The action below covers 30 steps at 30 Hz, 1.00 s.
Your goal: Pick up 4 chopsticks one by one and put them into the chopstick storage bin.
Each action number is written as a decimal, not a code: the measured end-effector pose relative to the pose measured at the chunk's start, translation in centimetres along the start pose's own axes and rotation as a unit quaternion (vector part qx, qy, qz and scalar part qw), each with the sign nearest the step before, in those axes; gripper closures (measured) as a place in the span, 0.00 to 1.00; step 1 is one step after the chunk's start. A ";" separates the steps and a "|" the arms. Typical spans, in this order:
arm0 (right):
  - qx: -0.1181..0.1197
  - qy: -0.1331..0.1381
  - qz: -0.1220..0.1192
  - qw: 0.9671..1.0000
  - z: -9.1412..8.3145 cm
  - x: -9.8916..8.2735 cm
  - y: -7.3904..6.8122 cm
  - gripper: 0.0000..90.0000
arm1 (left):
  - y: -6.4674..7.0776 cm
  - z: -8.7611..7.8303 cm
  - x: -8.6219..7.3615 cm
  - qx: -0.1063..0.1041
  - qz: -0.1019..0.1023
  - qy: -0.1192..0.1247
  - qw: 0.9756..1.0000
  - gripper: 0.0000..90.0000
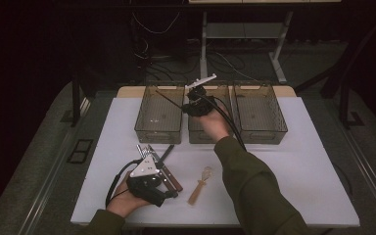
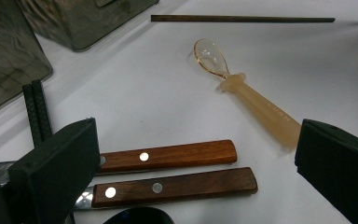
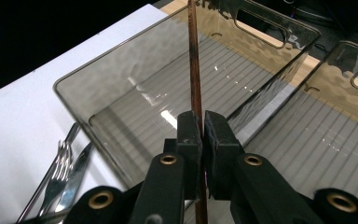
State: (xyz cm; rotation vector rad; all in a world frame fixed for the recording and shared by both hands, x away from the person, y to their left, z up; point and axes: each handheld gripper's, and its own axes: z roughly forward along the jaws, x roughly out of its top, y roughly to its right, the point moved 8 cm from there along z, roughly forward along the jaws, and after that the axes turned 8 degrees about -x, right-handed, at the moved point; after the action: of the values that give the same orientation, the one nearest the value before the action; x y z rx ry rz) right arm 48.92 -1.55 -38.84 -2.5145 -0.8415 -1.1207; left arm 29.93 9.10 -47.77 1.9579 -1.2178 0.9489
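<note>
Two wooden-handled knives [image 2: 172, 171] lie side by side on the white desk [image 1: 293, 161] between the wide-open jaws of our left hand-held gripper [image 1: 149, 183], which grips nothing. Just beyond them rests a translucent spoon [image 2: 242, 91], with what looks like a single dark chopstick [image 2: 242, 19] farther off. Farther still, our right hand-held gripper [image 3: 202, 128] is clamped on a thin brown chopstick [image 3: 195, 70], holding it above the left tray [image 1: 159, 115] and the middle tray [image 1: 196, 132] of three smoky trays.
</note>
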 end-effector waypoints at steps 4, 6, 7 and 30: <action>-0.007 -0.005 0.006 1.000 1.2 0.4 0.0 0.95 | 0.1 0.1 0.1 -0.001 -0.002 0.002 1.000 0.00; -0.013 -0.006 0.009 1.000 1.8 0.7 0.1 0.95 | 0.1 0.0 0.0 -0.001 0.002 -0.001 1.000 0.00; -0.016 -0.006 0.013 1.000 2.1 0.8 0.1 0.95 | 0.1 0.0 0.0 -0.001 0.002 -0.001 1.000 0.00; -0.044 -0.046 0.003 0.998 7.9 2.7 -1.6 0.95 | 0.4 0.2 0.2 -0.007 0.006 0.001 1.000 0.00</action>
State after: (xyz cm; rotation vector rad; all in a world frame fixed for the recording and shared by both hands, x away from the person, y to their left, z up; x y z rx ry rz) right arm 54.03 4.39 -42.10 -2.6570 -0.8231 -1.0708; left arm 29.62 8.74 -47.66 1.9393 -1.2330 0.9465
